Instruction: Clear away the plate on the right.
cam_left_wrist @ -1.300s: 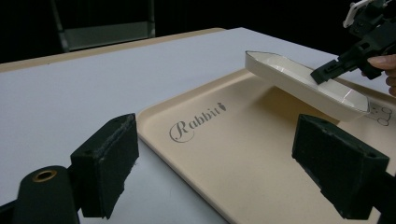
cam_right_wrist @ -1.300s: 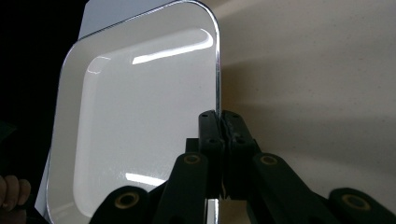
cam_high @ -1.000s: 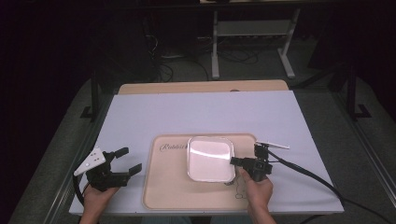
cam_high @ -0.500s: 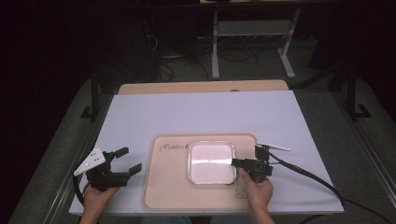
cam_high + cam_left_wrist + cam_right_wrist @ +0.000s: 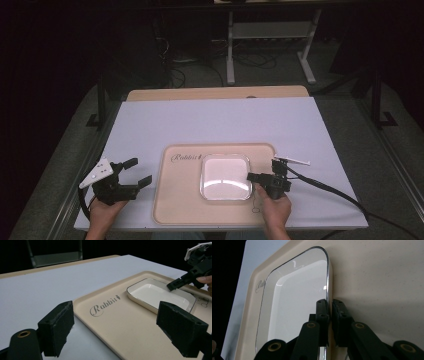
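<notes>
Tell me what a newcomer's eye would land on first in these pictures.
First, the bright white square dish near the middle of the beige tray, which bears the word "Rabbit". Next, the right gripper, its fingers pinched on the dish's right rim. The left gripper rests open on the white table cover, left of the tray.

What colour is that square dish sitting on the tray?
The shallow square dish is white with a thin dark rim, resting on the beige tray; the left gripper view shows it best.
</notes>
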Tool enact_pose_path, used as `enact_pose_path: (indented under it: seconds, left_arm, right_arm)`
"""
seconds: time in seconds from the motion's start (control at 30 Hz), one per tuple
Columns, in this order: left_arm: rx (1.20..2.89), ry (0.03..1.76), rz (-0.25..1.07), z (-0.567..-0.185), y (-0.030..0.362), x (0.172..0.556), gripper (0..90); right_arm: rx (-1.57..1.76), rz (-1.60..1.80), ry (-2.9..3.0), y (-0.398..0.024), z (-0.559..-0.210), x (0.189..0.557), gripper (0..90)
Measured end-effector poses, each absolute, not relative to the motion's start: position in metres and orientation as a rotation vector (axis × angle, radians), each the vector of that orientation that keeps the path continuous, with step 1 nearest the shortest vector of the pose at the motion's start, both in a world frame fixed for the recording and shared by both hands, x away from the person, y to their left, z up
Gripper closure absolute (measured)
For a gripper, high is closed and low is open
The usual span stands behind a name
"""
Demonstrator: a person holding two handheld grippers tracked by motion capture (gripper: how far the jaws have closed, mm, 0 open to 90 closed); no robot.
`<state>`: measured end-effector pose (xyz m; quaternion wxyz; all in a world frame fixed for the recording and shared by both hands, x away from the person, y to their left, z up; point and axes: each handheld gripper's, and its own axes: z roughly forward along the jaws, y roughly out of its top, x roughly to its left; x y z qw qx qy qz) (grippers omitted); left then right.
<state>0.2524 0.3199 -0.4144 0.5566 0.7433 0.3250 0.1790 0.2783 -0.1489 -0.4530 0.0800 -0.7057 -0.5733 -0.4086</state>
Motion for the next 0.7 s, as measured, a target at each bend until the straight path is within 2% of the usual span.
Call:
enact_pose_path:
  seconds: [0.5,0.7]
  left_arm:
    - [1.755,0.766,0.422,-0.4146,0.3195,0.2527,14.4]
    - [1.755,0.766,0.42,-0.4148,0.3193,0.2528,14.4]
  right_arm:
    - [-2.074,-1.218,-1.731,-0.1482,-0.4538,0.2772,81.9]
    - [-2.06,-1.259,-1.735,-0.1505,-0.4491,0.2777,72.6]
